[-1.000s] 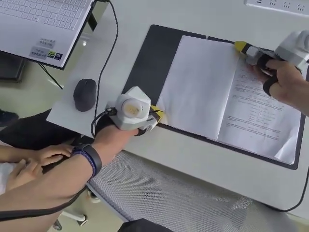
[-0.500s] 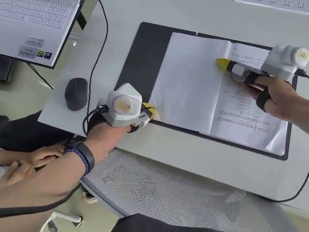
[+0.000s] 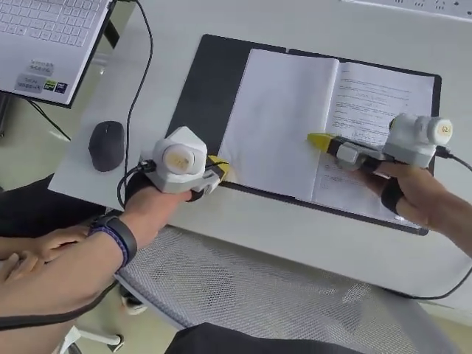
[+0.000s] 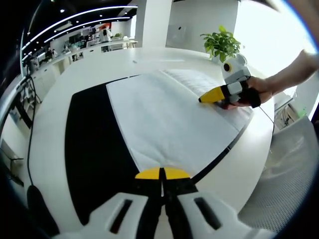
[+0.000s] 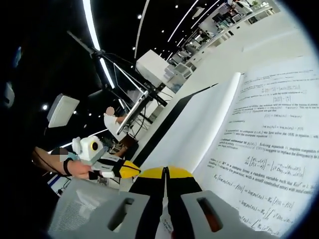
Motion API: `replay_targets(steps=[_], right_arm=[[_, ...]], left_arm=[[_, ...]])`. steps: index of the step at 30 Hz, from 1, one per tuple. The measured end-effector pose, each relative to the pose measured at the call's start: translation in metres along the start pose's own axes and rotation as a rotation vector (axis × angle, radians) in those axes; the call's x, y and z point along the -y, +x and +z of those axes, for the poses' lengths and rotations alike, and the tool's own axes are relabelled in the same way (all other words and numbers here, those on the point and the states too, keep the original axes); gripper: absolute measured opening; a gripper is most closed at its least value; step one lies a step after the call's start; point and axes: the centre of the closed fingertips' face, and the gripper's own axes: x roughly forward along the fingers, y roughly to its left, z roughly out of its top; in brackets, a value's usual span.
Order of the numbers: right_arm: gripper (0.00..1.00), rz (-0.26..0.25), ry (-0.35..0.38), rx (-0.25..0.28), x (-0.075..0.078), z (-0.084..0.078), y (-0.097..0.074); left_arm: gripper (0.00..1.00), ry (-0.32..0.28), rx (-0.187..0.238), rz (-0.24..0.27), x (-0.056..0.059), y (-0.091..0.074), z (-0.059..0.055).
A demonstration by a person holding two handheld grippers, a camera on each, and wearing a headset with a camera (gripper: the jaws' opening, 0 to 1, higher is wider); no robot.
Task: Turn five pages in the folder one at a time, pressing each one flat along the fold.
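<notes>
Folder [image 3: 198, 88] open; laptop [image 3: 44, 37], mouse [image 3: 108, 145] to its left. Left gripper [image 3: 220, 168] closed at blank page [image 3: 276, 118] corner, grip uncertain. Right gripper [image 3: 318, 139] closed, empty, on fold. Left gripper view adds plant [image 4: 222, 44].

Your white desk [image 3: 332, 240], open black folder [image 3: 198, 92] in front of you, dark mouse [image 3: 108, 145] left of it, laptop [image 3: 44, 37] at the far-left corner

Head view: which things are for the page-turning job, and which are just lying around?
For the job: folder, turned page, printed page, left gripper, right gripper.
Just lying about: laptop, mouse, black cable.
</notes>
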Motion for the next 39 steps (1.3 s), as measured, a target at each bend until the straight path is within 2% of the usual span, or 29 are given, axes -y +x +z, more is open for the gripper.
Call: replay_targets(steps=[6,10,17,26,39], right_arm=[[0.00,0.052,-0.018,-0.077,-0.024,-0.030,-0.006],[0.00,0.064,-0.002,-0.081,-0.030,-0.038,-0.009],[0.00,0.099,-0.013,-0.138,-0.043,-0.059,-0.013],[0.00,0.097,0.003,-0.140,-0.042,-0.057,-0.015],[0.00,0.067,0.033,-0.134,-0.043,-0.053,-0.018]], left_arm=[[0.00,0.003,-0.002,-0.001,0.000,0.000,0.000],[0.00,-0.002,0.003,0.003,0.000,0.000,0.000],[0.00,-0.002,0.004,0.006,0.000,0.000,0.000],[0.00,0.001,0.000,0.006,0.002,-0.001,0.002],[0.00,0.005,-0.012,0.002,0.003,-0.002,0.004]])
